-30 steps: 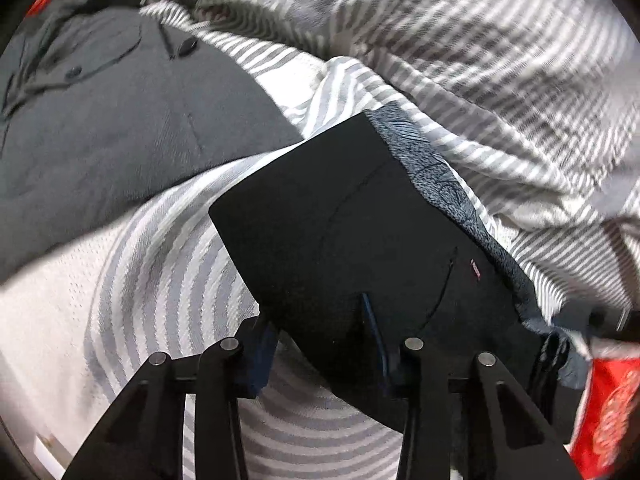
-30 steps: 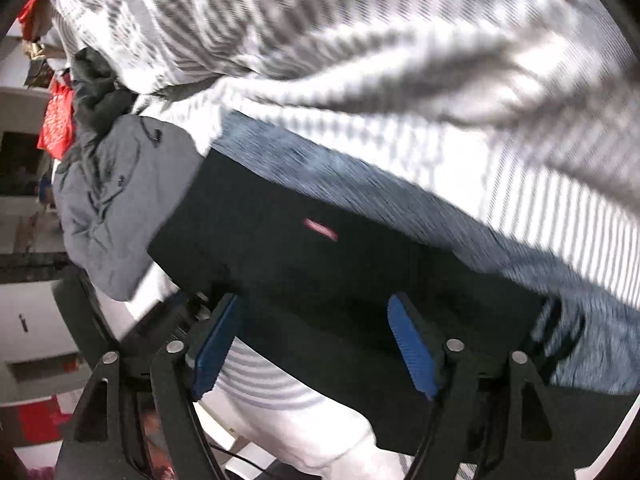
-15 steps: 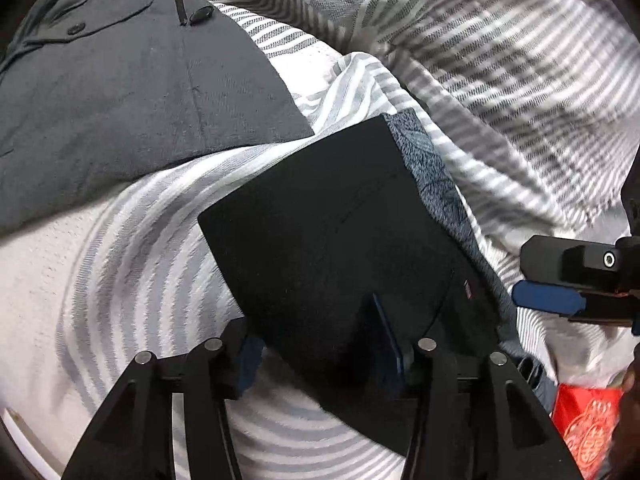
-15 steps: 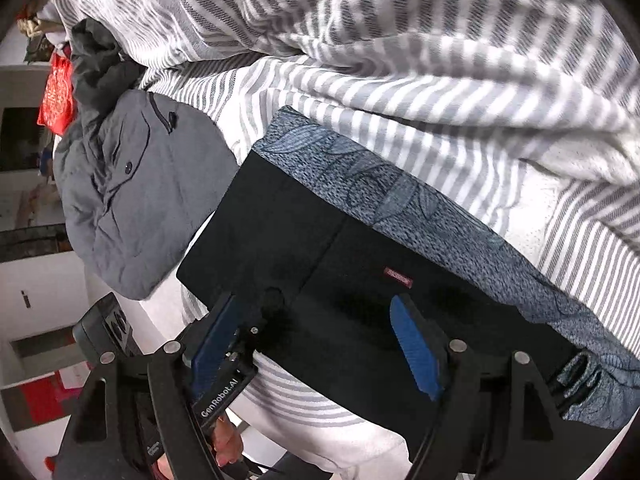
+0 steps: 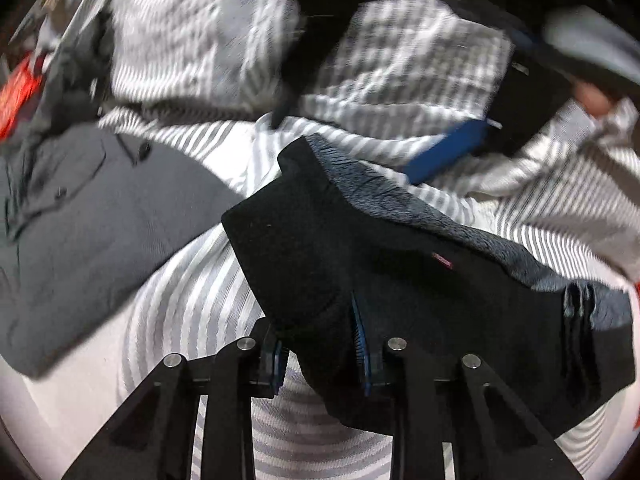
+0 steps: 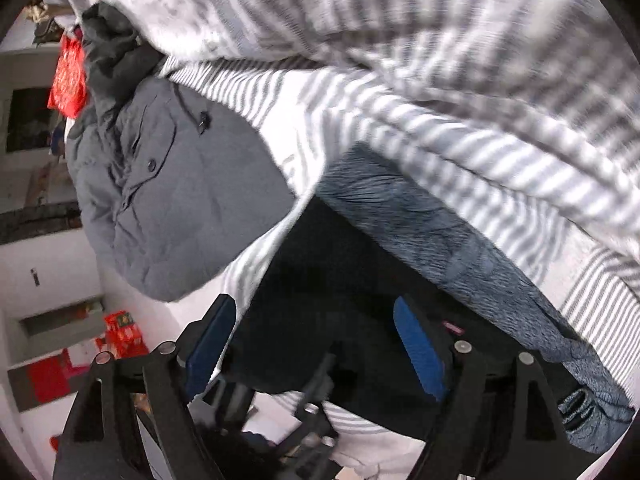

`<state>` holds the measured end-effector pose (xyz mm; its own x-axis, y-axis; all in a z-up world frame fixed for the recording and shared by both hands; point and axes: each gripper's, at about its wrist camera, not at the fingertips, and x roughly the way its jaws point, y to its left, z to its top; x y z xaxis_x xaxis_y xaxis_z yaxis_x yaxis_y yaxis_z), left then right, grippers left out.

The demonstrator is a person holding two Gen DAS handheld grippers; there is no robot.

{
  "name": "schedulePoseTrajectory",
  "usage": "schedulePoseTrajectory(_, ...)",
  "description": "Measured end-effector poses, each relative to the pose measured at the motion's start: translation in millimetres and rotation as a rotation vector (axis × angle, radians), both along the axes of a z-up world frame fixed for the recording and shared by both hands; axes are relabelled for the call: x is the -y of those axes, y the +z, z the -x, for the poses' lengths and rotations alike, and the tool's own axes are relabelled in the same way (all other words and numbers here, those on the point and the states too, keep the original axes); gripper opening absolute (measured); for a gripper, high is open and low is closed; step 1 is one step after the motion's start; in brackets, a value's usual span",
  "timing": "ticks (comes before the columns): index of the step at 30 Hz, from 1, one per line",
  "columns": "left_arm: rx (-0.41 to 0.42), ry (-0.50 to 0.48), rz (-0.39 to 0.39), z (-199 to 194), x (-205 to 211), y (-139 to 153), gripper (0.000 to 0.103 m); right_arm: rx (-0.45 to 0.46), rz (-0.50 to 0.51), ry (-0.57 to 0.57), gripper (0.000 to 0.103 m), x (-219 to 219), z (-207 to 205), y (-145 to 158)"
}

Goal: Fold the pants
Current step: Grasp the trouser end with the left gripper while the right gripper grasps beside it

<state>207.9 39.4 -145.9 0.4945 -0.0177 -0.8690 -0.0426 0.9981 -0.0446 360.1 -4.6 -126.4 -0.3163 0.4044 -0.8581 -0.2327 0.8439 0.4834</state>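
Folded black pants [image 5: 360,248] with a blue-grey patterned layer [image 5: 440,216] and a small red tag [image 5: 442,260] lie on the striped bedding [image 5: 192,300]. My left gripper [image 5: 318,350] is closing on the near edge, and the black cloth bunches between its blue pads. In the right wrist view the pants [image 6: 320,280] lie below my right gripper [image 6: 314,348]. Its jaws stand wide, still opening, and press on nothing. A blue pad of the right gripper [image 5: 448,152] shows blurred at the upper right of the left wrist view.
A grey buttoned jacket [image 5: 100,220] lies left of the pants, also in the right wrist view [image 6: 180,208]. A crumpled striped duvet [image 6: 440,120] piles up behind. A red bag [image 6: 68,76] hangs at far left. The bed's edge and floor clutter [image 6: 120,332] are at lower left.
The left jaws have narrowed onto the pants' near edge and the hand has lifted and rolled. The right gripper has swept sideways over the pants toward their left end.
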Motion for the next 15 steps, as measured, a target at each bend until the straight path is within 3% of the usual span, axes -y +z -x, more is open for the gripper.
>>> schedulePoseTrajectory(9,0.040,-0.097,-0.106,1.7,20.8,13.9,0.029,-0.087,0.075,0.175,0.085,-33.6,11.9,-27.5)
schedulePoseTrajectory(11,0.042,-0.107,-0.108,2.5,24.9,18.7,0.029,-0.073,0.074,0.176,0.072,-28.7,14.9,-26.5)
schedulePoseTrajectory(12,0.040,-0.110,-0.105,2.2,26.7,19.8,0.029,-0.070,0.066,0.161,0.048,-23.3,15.0,-25.0)
schedulePoseTrajectory(13,0.032,-0.111,-0.095,2.4,28.0,21.7,0.029,-0.075,0.054,0.144,0.032,-17.4,14.0,-23.4)
schedulePoseTrajectory(15,0.032,-0.123,-0.067,4.4,32.2,27.7,0.029,-0.071,0.039,0.110,0.020,-1.9,12.5,-19.6)
